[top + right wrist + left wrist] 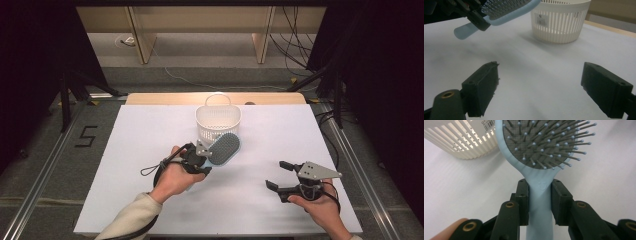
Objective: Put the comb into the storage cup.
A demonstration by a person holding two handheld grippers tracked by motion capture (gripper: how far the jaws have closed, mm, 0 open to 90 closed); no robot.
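White sheeting covered the table (150, 150), with dark floor and cables beyond its far edge. We held the left gripper (200, 159) with its jaws closed on the neck of a pale blue brush (223, 148), the handle running back between them and the bristled head sticking out ahead, lifted off the sheet. In the left gripper view the jaws pressed both sides of the brush (540, 190) just below the head, bristles facing the camera.

Just ahead of that gripper, past the brush head, stood a white slatted basket (218, 123) with a thin handle arched over it. We could see nothing inside it from above, and through its slats in the right gripper view the basket (560, 22) looked empty too, though its floor was partly hidden.

We judged the step in hand to be carrying the brush to the basket. The next move would call for raising the head over the rim, clear of the handle, then tipping it in and letting go.

Our right gripper (286, 176) hung well off to the side, jaws spread wide, holding nothing.
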